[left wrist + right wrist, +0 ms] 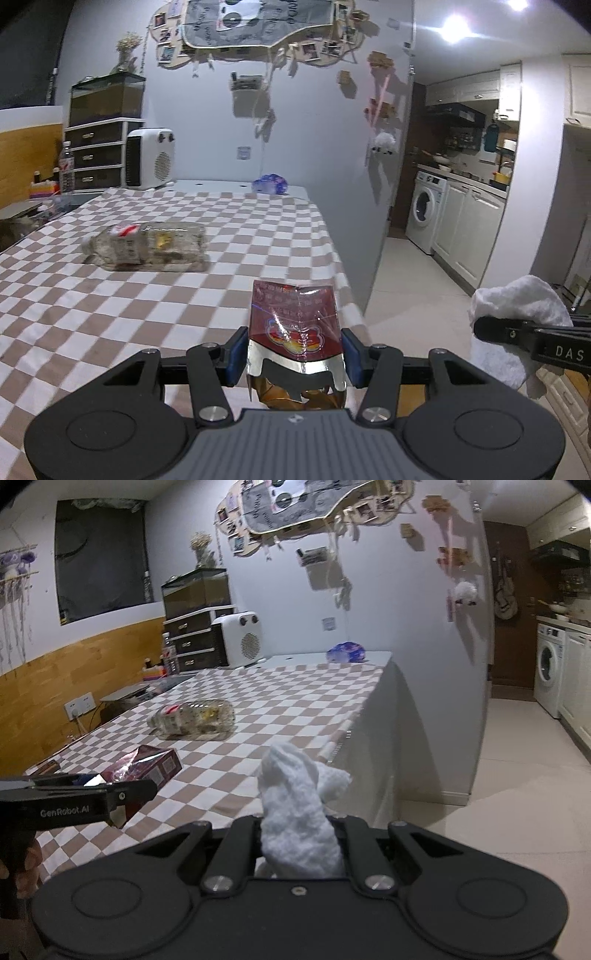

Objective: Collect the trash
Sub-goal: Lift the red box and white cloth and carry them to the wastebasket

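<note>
One red box [293,325], one white tissue wad [295,823], one crushed bottle [147,247], perhaps one blue wrapper [271,183].

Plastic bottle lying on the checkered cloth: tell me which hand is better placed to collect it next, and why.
Neither is free: the left gripper is shut on a red wrapper and the right gripper on a white tissue. Once emptied, left: the plastic bottle lies toward its side.
</note>
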{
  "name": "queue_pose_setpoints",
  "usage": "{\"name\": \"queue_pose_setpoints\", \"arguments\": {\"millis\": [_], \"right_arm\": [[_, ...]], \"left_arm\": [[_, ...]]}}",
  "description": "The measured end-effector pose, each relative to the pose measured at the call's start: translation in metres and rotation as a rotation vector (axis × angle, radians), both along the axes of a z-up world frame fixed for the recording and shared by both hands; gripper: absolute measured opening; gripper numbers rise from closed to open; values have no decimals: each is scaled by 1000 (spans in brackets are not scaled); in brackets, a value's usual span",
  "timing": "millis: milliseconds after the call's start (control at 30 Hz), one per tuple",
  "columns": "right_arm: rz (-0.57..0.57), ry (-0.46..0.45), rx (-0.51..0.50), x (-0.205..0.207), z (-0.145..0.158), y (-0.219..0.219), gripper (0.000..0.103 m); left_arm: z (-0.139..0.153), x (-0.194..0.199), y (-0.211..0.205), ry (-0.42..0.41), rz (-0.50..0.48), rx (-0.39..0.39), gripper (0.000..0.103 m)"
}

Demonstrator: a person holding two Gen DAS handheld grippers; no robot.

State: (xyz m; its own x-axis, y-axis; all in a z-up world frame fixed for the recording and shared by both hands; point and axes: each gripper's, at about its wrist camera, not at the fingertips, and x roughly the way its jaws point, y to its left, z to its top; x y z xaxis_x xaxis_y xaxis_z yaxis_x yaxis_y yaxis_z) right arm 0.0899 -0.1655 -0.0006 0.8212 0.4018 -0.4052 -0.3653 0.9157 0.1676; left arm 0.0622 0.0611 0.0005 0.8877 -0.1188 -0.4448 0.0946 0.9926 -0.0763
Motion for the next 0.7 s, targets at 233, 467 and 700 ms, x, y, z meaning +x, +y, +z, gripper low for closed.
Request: {"name": "queue_pose_setpoints", "arguments": {"millis": [233,467,700], "right_arm": [[-63,2,6,-15,-3,-35,11],[-131,14,8,-22,-9,-73,11],[-202,30,16,-23,-18,-112,11]], "left_arm": [[-1,-3,-40,2,-58,-9,52],[-3,0,-90,5,-125,-14,52],[-13,14,-146,35,-202,-8,52]]}}
